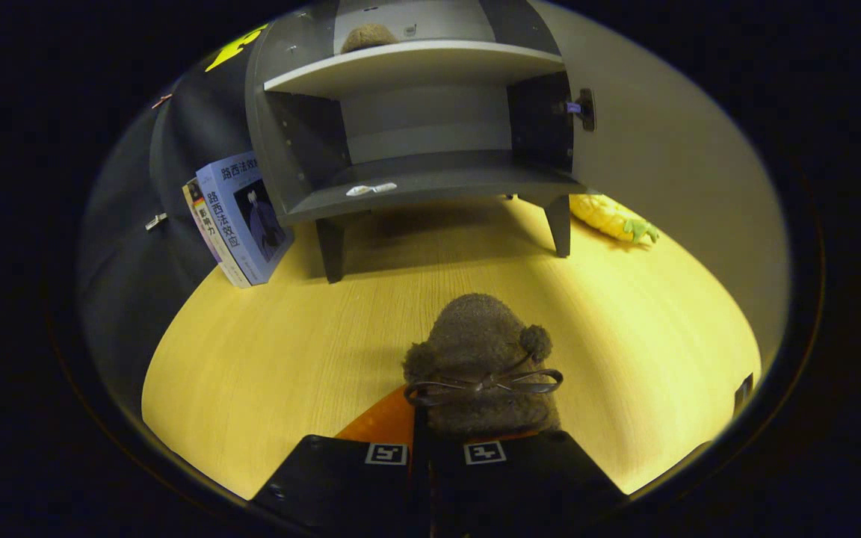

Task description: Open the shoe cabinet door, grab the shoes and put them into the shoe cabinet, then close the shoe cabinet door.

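Note:
A brown fuzzy shoe (480,359) with pom-poms and a thin bow sticks out from between my fingers, and my gripper (424,448) is shut on its heel end. It hangs over the yellow wooden tabletop (266,359). Beyond it stands the grey shoe cabinet (415,127) on short legs, its door (670,164) swung open to the right. Its lower shelf (438,183) is bare apart from a small white tag. A second brown shoe (368,36) rests on the upper shelf.
Two books (240,218) lean against the cabinet's left side. A yellow toy pineapple (611,217) lies beside the cabinet's right leg, under the open door. Black cloth wall rises behind the books.

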{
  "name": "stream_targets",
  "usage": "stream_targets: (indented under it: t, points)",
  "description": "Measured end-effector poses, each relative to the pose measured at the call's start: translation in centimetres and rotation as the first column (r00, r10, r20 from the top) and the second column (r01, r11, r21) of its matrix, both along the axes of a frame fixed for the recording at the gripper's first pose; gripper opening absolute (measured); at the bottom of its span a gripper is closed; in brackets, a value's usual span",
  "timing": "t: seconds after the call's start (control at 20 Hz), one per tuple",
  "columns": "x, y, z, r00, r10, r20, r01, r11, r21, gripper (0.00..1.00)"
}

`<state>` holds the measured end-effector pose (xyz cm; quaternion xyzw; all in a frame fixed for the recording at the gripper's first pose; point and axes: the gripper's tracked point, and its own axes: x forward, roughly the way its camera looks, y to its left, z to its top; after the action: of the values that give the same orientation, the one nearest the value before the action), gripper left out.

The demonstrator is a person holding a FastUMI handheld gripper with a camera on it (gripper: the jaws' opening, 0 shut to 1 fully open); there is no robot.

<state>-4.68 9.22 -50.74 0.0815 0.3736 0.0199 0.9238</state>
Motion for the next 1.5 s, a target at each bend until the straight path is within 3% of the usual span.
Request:
stream_targets:
  t: [0.5,0.9,1.15,1.5]
  points:
    - [2.6,-3.0,17.6,0.998,0.002,0.062,-0.003,1.000,0.026,0.13]
    - [11.7,-4.1,29.7,0.988,0.012,0.153,-0.019,0.999,0.041,0.13]
    - [20.4,-4.8,33.7,0.981,0.012,0.193,-0.015,1.000,0.013,0.13]
    - [31.1,-4.7,31.6,0.987,0.016,0.159,-0.014,1.000,-0.013,0.13]
